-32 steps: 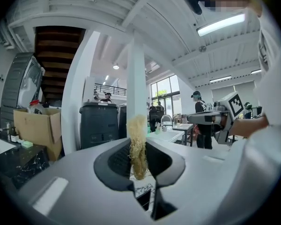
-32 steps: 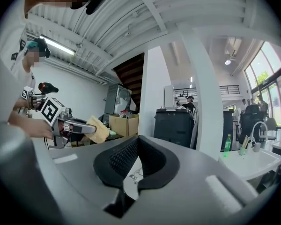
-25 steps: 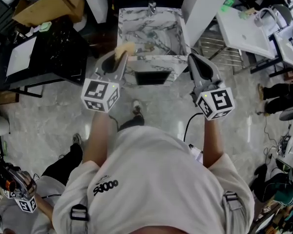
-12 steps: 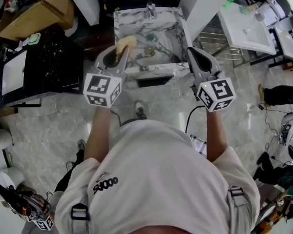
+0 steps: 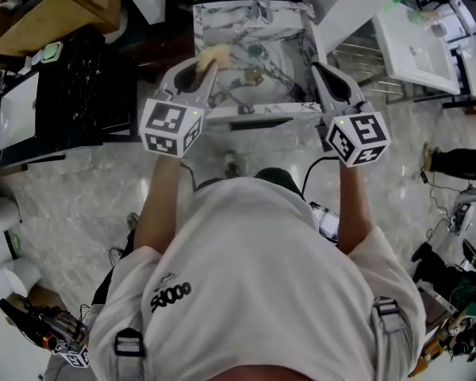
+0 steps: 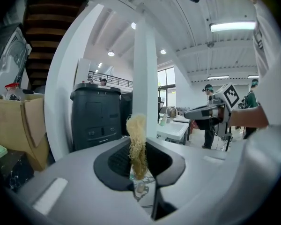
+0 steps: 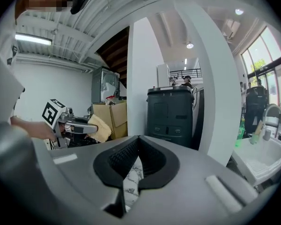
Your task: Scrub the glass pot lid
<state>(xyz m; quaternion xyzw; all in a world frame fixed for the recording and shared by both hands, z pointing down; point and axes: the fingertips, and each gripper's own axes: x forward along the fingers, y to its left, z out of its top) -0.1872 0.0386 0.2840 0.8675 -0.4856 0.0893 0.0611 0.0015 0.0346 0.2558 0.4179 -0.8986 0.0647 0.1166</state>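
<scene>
The glass pot lid [image 5: 263, 73] lies in the marble sink [image 5: 209, 24] straight ahead in the head view. My left gripper [image 5: 201, 65] hovers over the sink's left front corner, shut on a tan fibrous scrubber [image 5: 215, 54]; in the left gripper view the scrubber [image 6: 137, 144] stands up between the jaws. My right gripper [image 5: 318, 70] is above the sink's right front corner, shut with nothing in it; its tips meet [image 7: 137, 138]. From the right gripper view, the left gripper [image 7: 86, 125] and scrubber [image 7: 101, 127] show at left.
A black cabinet [image 5: 79, 78] stands left of the sink, with a cardboard box [image 5: 47, 6] behind it. A white basin [image 5: 416, 50] and a metal rack [image 5: 357, 58] are to the right. Another person's gripper [image 5: 51, 336] shows at bottom left.
The sink has come closer. Both grippers have moved forward to hang over its front edge. The left one still holds the scrubber.
</scene>
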